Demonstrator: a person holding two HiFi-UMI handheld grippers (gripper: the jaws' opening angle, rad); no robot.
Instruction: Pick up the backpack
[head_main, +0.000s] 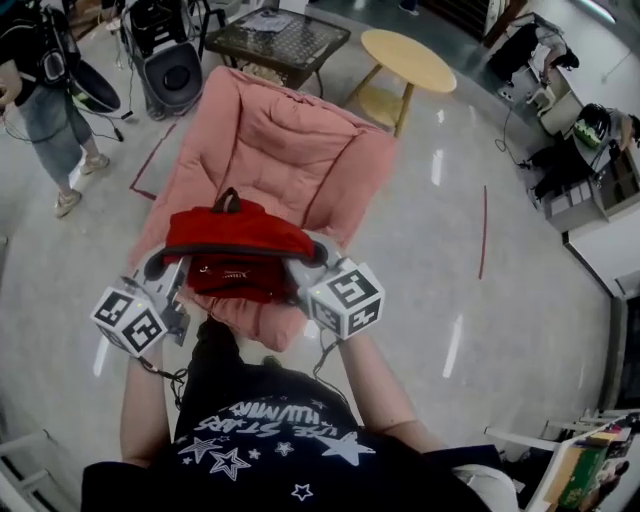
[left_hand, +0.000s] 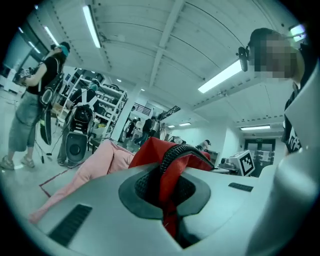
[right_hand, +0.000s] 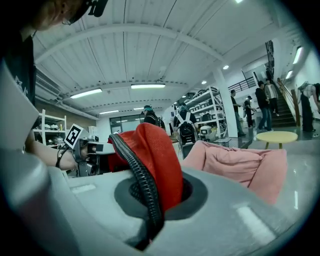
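A red backpack (head_main: 236, 252) with a black zip edge hangs in the air between both grippers, just above the front of a pink cushioned chair (head_main: 290, 150). My left gripper (head_main: 172, 270) is shut on the bag's left side, where red fabric (left_hand: 170, 175) and black piping sit pinched in its jaws. On the bag's right side my right gripper (head_main: 305, 272) is shut too, with the red fabric (right_hand: 160, 170) and black zip edge (right_hand: 142, 185) clamped between its pads. A black carry loop (head_main: 228, 198) stands up at the bag's far edge.
Behind the chair are a dark glass-topped table (head_main: 278, 42) and a round wooden table (head_main: 408, 58). A person (head_main: 45, 95) stands at the far left by a black speaker (head_main: 176, 72). Desks with gear (head_main: 585, 160) line the right side. Red tape lines mark the shiny floor.
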